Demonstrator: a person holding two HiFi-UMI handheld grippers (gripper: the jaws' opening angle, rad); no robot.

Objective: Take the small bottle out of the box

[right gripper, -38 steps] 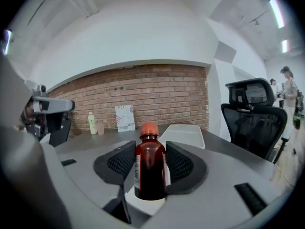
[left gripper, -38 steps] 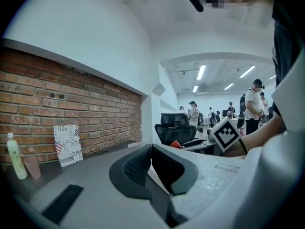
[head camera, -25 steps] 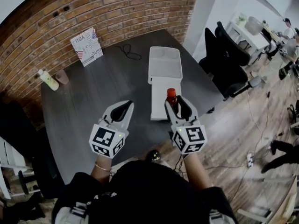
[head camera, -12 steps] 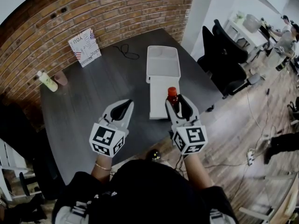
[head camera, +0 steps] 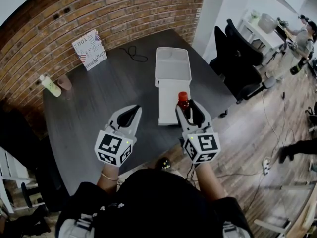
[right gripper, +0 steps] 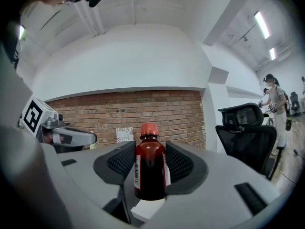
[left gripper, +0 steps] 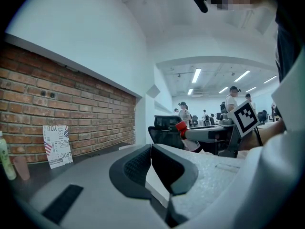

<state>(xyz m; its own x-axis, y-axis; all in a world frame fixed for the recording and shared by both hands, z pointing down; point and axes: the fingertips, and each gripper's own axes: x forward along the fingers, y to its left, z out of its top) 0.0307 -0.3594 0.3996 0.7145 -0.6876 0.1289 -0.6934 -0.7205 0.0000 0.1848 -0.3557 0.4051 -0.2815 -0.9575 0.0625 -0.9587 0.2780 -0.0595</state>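
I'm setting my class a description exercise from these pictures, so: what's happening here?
A person at a dark table holds a hand-held gripper in each hand. The right hand-held gripper is shut on a small red-capped bottle, upright over the near end of an open white box. The left hand-held gripper is shut and empty, off to the box's side.

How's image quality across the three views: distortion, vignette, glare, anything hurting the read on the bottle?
Head view: strong fisheye, the brick wall bows, corners go dark, the small bottle is sharp. Right gripper view: round black vignette, bottle crisp between the jaws, ceiling lights bright but no glare on it. Left gripper view: same vignette, even light, no harsh shadows.
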